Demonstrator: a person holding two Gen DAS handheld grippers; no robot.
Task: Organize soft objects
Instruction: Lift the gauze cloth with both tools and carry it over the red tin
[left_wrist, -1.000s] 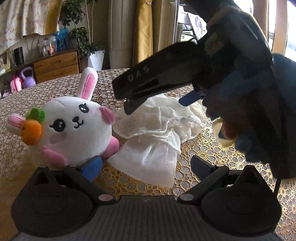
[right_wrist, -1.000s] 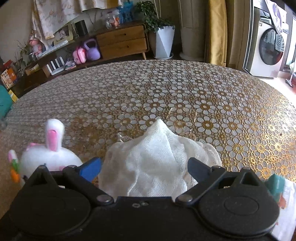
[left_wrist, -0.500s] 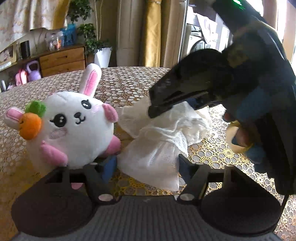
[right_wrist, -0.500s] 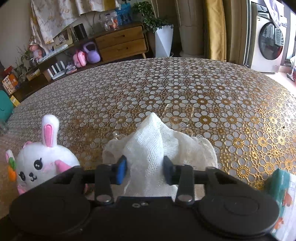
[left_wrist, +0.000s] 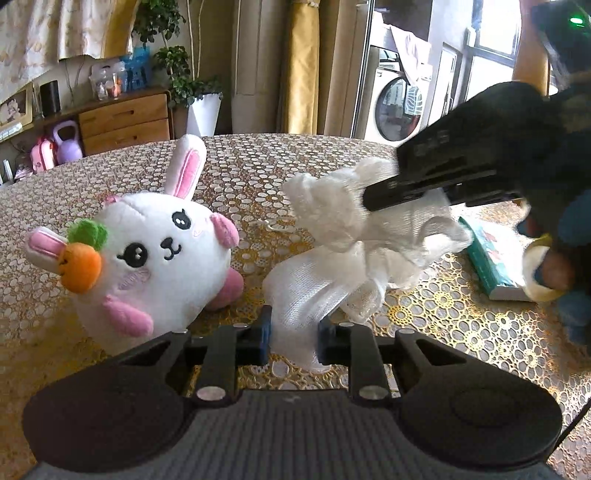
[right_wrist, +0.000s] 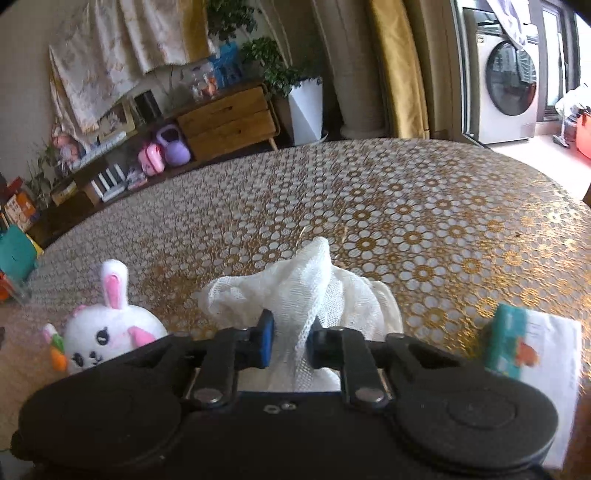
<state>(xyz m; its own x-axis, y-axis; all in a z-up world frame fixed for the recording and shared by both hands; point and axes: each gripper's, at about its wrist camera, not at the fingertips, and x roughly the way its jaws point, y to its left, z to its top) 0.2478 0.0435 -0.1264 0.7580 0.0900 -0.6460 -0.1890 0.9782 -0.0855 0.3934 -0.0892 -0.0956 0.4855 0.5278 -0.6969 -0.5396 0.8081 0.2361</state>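
A living room was seen behind a table (left_wrist: 461, 317) covered in gold lace. A white cloth (left_wrist: 332, 266) lay strung from lower centre to upper right of the left view. Its near end was pinched by the closing left gripper (left_wrist: 293, 334), its far end by the closing right gripper (right_wrist: 290, 345). A plush rabbit (left_wrist: 159, 258) sat at left.

Mounted low behind each gripper, angled down across the table (left_wrist: 332, 170); close in; sharing white cloth (left_wrist: 314, 291) and bunny (right_wrist: 107, 332).
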